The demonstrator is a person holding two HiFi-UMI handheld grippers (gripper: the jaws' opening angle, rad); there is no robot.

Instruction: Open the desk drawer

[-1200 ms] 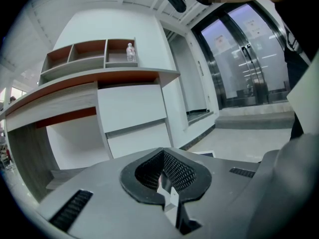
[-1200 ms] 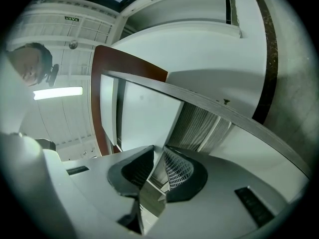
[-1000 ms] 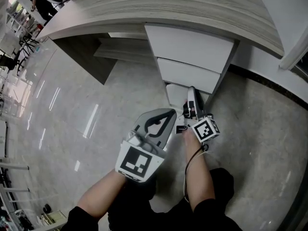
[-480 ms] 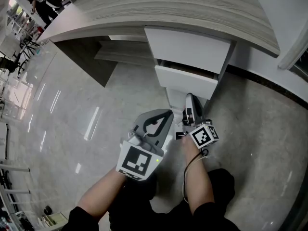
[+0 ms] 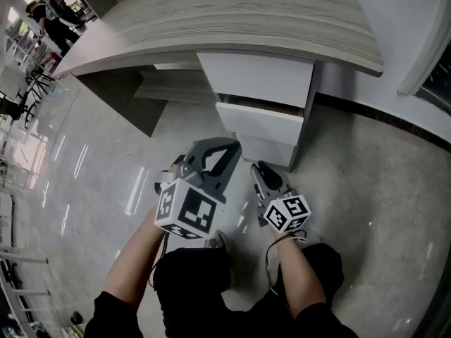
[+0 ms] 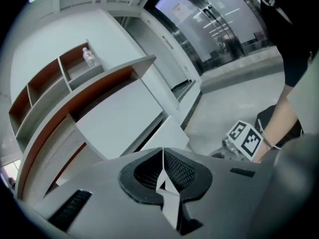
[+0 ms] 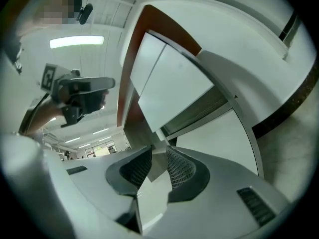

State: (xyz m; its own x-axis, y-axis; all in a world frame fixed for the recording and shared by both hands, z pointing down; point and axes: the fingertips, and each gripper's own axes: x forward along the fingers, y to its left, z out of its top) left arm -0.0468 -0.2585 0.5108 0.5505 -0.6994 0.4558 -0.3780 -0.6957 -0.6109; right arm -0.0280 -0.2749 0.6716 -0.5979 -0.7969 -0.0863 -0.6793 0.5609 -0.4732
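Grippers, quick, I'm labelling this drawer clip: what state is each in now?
Left gripper: shut, empty.
Right gripper: open, jaws just been opening, nothing between them.

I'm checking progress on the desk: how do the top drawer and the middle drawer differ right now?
The top drawer is closed, while the middle drawer is pulled partly out, with a dark gap showing above its front. The top drawer's front looks taller than the middle drawer's. Both have plain white fronts with no visible handles.
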